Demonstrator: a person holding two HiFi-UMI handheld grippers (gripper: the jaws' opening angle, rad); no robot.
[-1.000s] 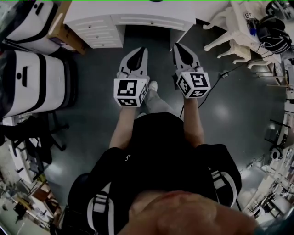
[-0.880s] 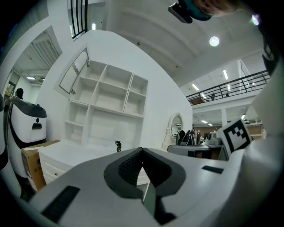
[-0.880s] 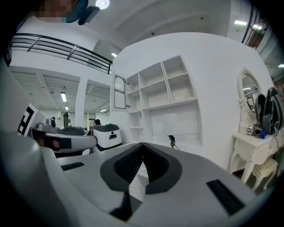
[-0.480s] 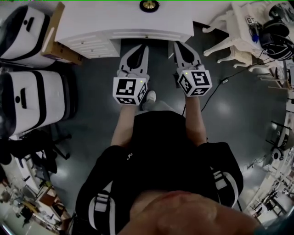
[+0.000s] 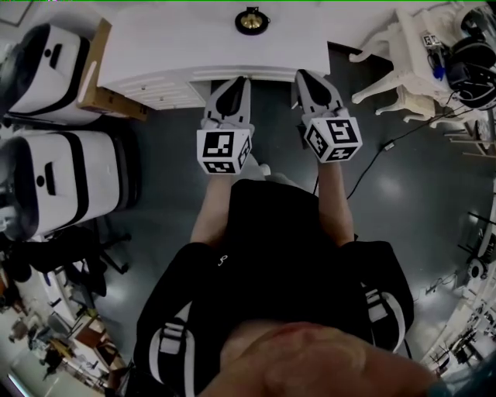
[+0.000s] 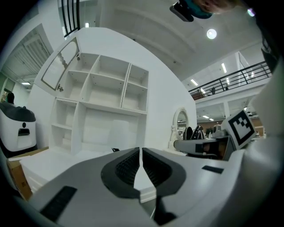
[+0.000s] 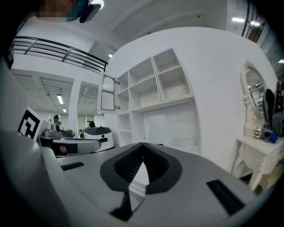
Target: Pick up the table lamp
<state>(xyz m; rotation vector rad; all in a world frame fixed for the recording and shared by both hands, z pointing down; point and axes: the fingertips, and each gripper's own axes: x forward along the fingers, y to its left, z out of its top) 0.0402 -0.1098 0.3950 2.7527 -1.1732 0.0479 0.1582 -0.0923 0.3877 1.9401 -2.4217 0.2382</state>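
Observation:
The table lamp (image 5: 252, 21) stands at the back of a white desk (image 5: 155, 46). From above it is a dark round shape with a gold centre. My left gripper (image 5: 237, 82) and right gripper (image 5: 305, 76) are held side by side, level, with their tips at the desk's front edge, well short of the lamp. Both are shut with nothing between the jaws. In the left gripper view the gripper (image 6: 141, 150) faces white shelving above the desk. The right gripper (image 7: 142, 144) in its own view faces the same shelves. The lamp is hard to make out there.
Two white-and-black machines (image 5: 54, 46) (image 5: 62, 178) and a cardboard box (image 5: 97, 85) stand left of the desk. An ornate white side table (image 5: 403, 54) with dark gear on it stands to the right. A cable (image 5: 372, 155) runs over the dark floor. An oval mirror (image 7: 253, 88) hangs at the right.
The person has walked toward the desk, so it and the lamp have come further into the head view. Both grippers moved forward together and stayed shut.

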